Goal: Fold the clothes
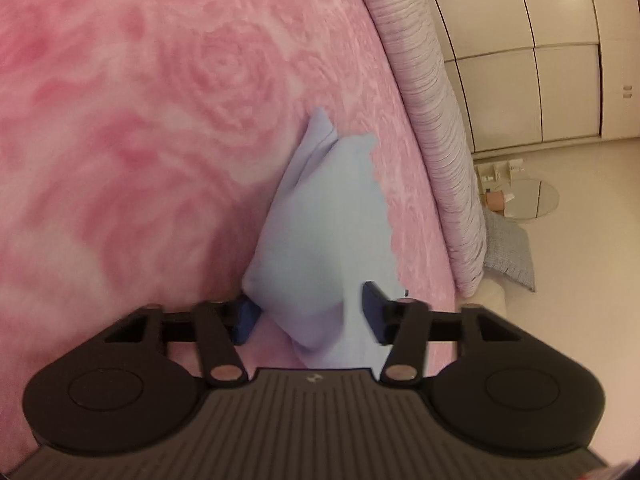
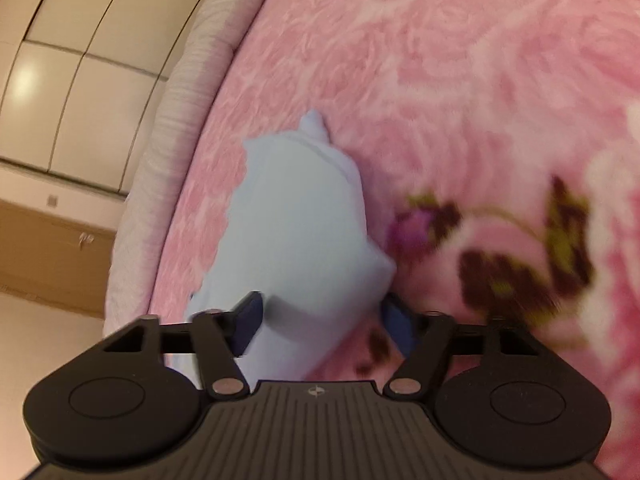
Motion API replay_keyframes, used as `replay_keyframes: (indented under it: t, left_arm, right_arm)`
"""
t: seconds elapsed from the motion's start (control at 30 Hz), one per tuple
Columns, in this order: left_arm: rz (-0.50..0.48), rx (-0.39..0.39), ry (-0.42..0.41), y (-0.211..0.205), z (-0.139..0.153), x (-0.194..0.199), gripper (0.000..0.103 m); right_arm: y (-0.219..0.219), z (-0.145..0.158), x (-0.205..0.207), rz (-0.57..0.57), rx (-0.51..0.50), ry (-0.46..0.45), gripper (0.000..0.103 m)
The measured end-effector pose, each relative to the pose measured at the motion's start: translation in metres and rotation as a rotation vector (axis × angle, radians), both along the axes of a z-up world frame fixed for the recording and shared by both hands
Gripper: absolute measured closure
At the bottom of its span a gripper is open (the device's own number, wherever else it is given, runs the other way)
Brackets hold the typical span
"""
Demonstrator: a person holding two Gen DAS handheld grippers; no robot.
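In both wrist views the pale blue garment lies bunched on the pink rose-patterned blanket, running as a long strip from between the fingers at the bottom centre of the frame up toward the middle, where it ends in a small peak; its long axis follows the line each gripper points along, so the cloth lies straight ahead of both pairs of jaws rather than off to one side. The left gripper has its jaws parted, with a fold of the cloth between them; the left pad touches the fold, the right pad looks clear of it, so I judge nothing is clamped. The right gripper also stands parted with the garment between its pads; the view is blurred, and I see cloth at the left pad but no pinch, so it reads as not gripping. Neither hand seems clearly nearer; each sits at one end of the strip. The bed's edge, a striped pale border, runs close beside the garment at the right of the left view and at the left of the right view, with floor and wardrobe doors beyond; open blanket lies on the opposite side, so any spreading or folding over looks safest directed away from that edge.
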State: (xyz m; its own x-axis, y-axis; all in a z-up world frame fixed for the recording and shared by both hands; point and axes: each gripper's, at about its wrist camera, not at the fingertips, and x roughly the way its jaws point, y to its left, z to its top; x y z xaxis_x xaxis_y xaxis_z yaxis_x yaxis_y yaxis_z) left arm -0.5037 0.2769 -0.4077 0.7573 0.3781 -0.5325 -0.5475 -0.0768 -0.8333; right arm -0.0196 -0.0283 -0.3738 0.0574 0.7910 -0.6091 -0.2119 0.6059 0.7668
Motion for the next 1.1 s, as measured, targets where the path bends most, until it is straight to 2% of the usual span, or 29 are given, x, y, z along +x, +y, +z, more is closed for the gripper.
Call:
replay_keyframes:
  t: [0.03,0.13,0.27,0.33,0.43,0.57,0.67,0.77,0.8,0.83,0.87,0.9,0.97,1.0,1.1]
  left_arm:
    - [-0.026,0.017,0.032,0.004,0.001,0.003,0.084]
    - [-0.105,0.096,0.125,0.009,0.012,0.011,0.089]
    - [-0.184,0.235,0.212,-0.005,0.043,0.017,0.090]
    - [-0.204,0.255,0.215,-0.016,0.053,0.017,0.090]
    - [-0.229,0.284,0.237,-0.043,0.067,0.010,0.090]
    - [-0.252,0.288,0.237,-0.096,0.074,-0.016,0.090]
    - [-0.257,0.281,0.224,-0.139,0.068,-0.033,0.090]
    - [-0.240,0.241,0.238,-0.154,0.048,-0.042,0.088]
    - [-0.232,0.225,0.244,-0.158,0.042,-0.045,0.084]
    - [-0.224,0.210,0.251,-0.161,0.035,-0.048,0.083]
    - [-0.212,0.200,0.257,-0.164,0.033,-0.051,0.081]
    - [-0.192,0.199,0.263,-0.165,0.037,-0.055,0.079]
    - [-0.151,0.236,0.345,-0.169,0.051,-0.064,0.076]
    - [-0.131,0.263,0.401,-0.171,0.058,-0.069,0.076]
    - [-0.095,0.329,0.532,-0.178,0.080,-0.080,0.077]
  right_arm:
    - [0.004,-0.001,0.002,-0.009,-0.012,-0.006,0.057]
    - [0.008,-0.003,0.003,0.007,-0.032,-0.057,0.081]
    - [0.001,0.009,0.002,0.036,-0.007,-0.087,0.089]
    - [-0.006,0.019,0.001,0.047,-0.001,-0.113,0.090]
    - [-0.023,0.030,0.000,0.046,0.017,-0.098,0.090]
    - [-0.061,0.035,-0.011,0.065,0.015,-0.098,0.090]
    - [-0.099,0.031,-0.021,0.064,0.015,-0.080,0.090]
    - [-0.133,0.020,-0.029,0.068,0.003,-0.068,0.088]
    - [-0.141,0.014,-0.029,0.068,-0.007,-0.055,0.088]
    - [-0.144,0.009,-0.027,0.064,-0.012,-0.047,0.086]
    - [-0.147,0.003,-0.025,0.060,-0.016,-0.039,0.079]
    - [-0.152,0.004,-0.024,0.031,-0.026,-0.043,0.078]
    - [-0.160,0.015,-0.025,0.007,-0.038,-0.087,0.069]
    - [-0.163,0.026,-0.027,0.000,-0.072,-0.155,0.066]
    - [-0.168,0.057,-0.038,0.001,-0.161,-0.364,0.065]
